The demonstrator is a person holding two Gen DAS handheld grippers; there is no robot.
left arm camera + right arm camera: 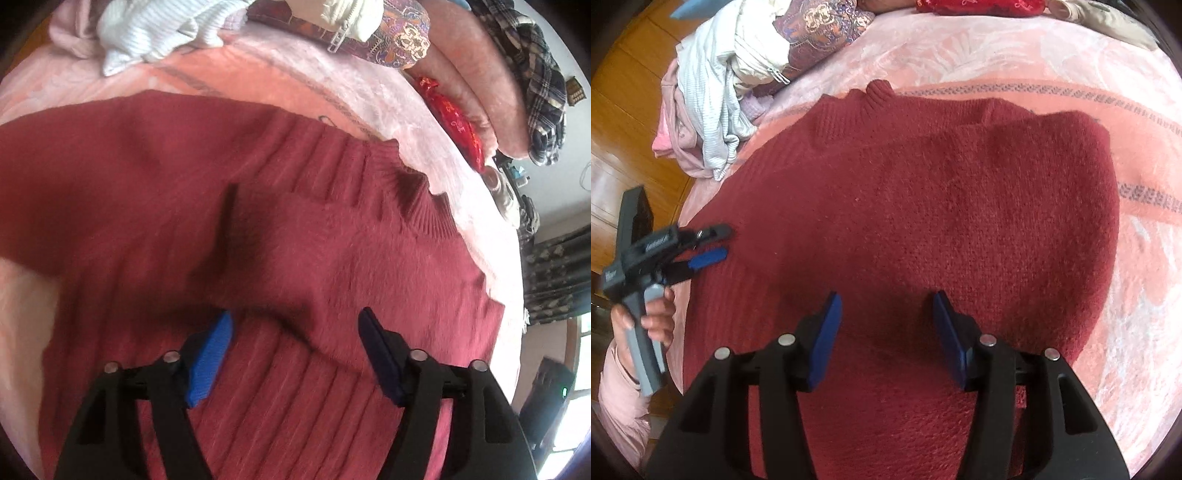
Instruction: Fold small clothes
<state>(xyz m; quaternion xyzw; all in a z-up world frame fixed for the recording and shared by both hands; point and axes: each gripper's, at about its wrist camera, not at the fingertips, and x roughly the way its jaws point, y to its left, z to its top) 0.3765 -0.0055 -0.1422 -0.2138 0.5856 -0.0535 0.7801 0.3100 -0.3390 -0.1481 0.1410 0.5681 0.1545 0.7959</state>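
Both claws are built of black plastic arms with silver screw heads and blue pads: left claw [295, 325], right claw [886, 306]. A grey handle is gripped by a bare-skinned left hand [657, 314] in a pink sleeve [620, 398].

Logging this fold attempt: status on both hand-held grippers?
Left hand-held gripper open, right hand-held gripper open, both empty over red sweater. Sweater spread on pink blanket. Clothes pile clear.
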